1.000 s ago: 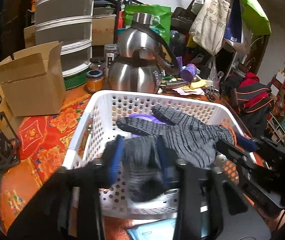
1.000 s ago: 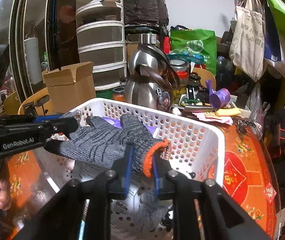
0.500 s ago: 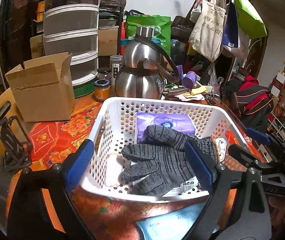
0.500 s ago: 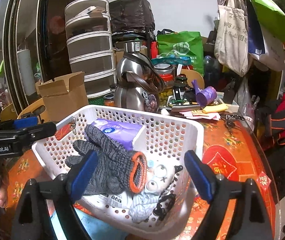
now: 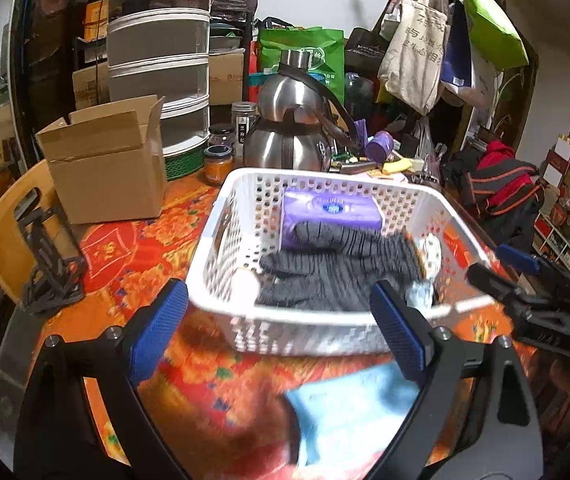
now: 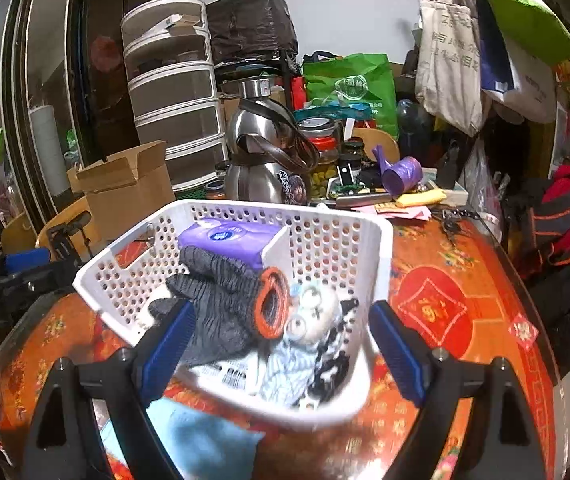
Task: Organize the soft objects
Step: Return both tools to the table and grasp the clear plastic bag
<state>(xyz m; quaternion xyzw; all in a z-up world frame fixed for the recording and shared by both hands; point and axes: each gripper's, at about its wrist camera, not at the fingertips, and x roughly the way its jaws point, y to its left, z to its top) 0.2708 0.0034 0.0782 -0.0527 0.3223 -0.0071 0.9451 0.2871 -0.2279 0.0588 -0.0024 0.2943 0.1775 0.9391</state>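
A white perforated basket (image 5: 241, 216) (image 6: 349, 240) stands on the red patterned table. Grey knit gloves (image 5: 337, 260) (image 6: 225, 296) with an orange cuff lie inside it, against a purple tissue pack (image 5: 329, 212) (image 6: 229, 240). A small plush toy (image 6: 313, 324) lies beside the gloves. A light blue cloth (image 5: 357, 408) (image 6: 201, 436) lies on the table in front of the basket. My left gripper (image 5: 277, 328) is open and empty, just short of the basket's near wall. My right gripper (image 6: 281, 344) is open and empty at the basket's near corner.
A cardboard box (image 5: 105, 164) stands at the left, a steel kettle (image 5: 293, 136) and jars behind the basket. A black stand (image 5: 49, 256) sits at the table's left edge. Clutter and hanging bags fill the back. The table edge runs along the right (image 6: 541, 360).
Both grippers let go of the grey gloves, which dropped into the basket, then opened wide and drew back toward the near side of the basket. The blue cloth has come into view.
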